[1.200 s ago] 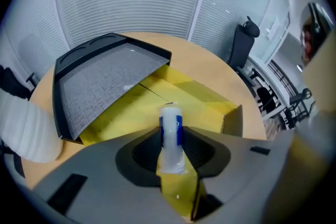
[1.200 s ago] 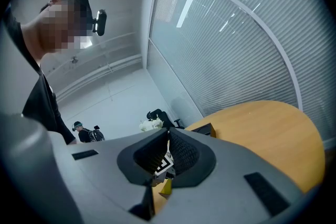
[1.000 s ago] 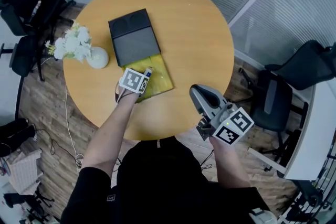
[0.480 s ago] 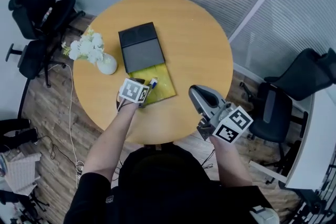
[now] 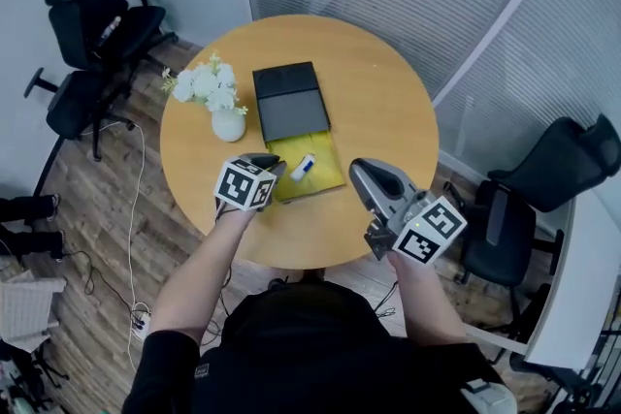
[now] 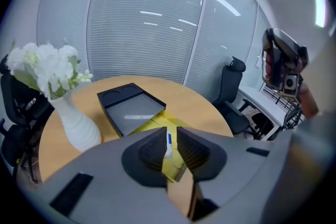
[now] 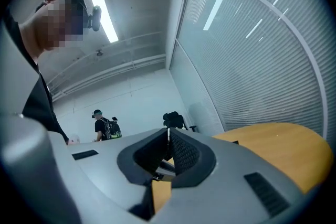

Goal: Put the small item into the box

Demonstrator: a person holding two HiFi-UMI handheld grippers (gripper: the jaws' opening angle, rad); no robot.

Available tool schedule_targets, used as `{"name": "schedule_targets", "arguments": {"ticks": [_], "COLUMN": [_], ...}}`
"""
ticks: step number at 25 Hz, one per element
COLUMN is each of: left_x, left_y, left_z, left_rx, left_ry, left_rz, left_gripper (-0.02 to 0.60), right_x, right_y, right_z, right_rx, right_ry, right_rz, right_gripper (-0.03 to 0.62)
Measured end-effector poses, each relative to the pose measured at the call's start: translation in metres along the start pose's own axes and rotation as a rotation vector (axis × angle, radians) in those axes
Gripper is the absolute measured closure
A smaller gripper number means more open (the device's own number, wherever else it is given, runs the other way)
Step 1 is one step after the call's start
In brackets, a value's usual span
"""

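Head view puts the right tongs [image 5: 367, 172] nearest, held in the air over the counter's [image 5: 378, 102] near right edge. The right gripper view shows them pressed together with nothing in them. A little farther and to the left, the left tongs [image 5: 275, 169] hang at the near left edge of the yellow box [image 5: 326, 179]. They are closing, with only a narrow gap left, and nothing sits between the pads. Through that gap the left gripper view shows the small item [image 5: 303, 167], white with a blue end. It lies loose inside the yellow box, just beyond the tips. Touching the box's far edge is a black case [image 5: 291, 102], lying flat. Left of the case stands a white vase [image 5: 229, 124] of white flowers [image 5: 206, 82]. Beyond the counter's far left edge, office chairs [image 5: 92, 24] stand on the wood floor.
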State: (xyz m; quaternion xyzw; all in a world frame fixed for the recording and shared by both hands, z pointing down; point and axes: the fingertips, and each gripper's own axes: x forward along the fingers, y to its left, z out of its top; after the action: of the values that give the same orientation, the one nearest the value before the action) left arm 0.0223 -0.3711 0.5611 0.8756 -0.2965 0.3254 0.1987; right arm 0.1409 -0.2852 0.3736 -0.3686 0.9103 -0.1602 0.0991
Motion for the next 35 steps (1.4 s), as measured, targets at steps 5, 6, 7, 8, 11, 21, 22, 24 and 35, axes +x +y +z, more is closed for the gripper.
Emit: {"name": "schedule_targets", "arguments": {"ticks": [5, 6, 7, 8, 11, 21, 22, 24, 35], "left_x": [-0.063, -0.076, -0.09, -0.104, -0.143, -0.254, -0.262, -0.279, -0.326], "left_y": [-0.003, -0.004, -0.006, -0.008, -0.013, -0.009, -0.01, -0.014, -0.032], "left_z": [0.015, 0.017, 0.018, 0.017, 0.013, 0.0, -0.001, -0.003, -0.005], "left_rx": [0.022, 0.026, 0.029, 0.031, 0.031, 0.044, 0.045, 0.042, 0.005], "left_ry": [-0.164, -0.196, -0.226, -0.255, -0.334, -0.536, -0.554, -0.593, -0.688], "left_rz": [0.03, 0.035, 0.039, 0.042, 0.058, 0.12, 0.128, 0.149, 0.291], "left_gripper": [0.525, 0.528, 0.531, 0.532, 0.535, 0.543, 0.543, 0.543, 0.543], "right_x": [0.016, 0.018, 0.021, 0.023, 0.029, 0.032, 0.029, 0.021, -0.013], "right_y": [0.031, 0.037, 0.044, 0.05, 0.069, 0.137, 0.141, 0.147, 0.14], "right_z": [0.002, 0.002, 0.002, 0.003, 0.002, 0.005, 0.006, 0.009, 0.021], "right_rx": [-0.042, -0.051, -0.059, -0.065, -0.085, -0.198, -0.213, -0.239, -0.276], "right_ry": [0.001, -0.001, -0.005, -0.01, -0.021, -0.026, -0.028, -0.035, -0.063], "right_rz": [0.013, 0.01, 0.005, 0.0, -0.006, -0.03, -0.032, -0.032, -0.018], "right_gripper": [0.556, 0.556, 0.556, 0.557, 0.557, 0.559, 0.559, 0.559, 0.559]}}
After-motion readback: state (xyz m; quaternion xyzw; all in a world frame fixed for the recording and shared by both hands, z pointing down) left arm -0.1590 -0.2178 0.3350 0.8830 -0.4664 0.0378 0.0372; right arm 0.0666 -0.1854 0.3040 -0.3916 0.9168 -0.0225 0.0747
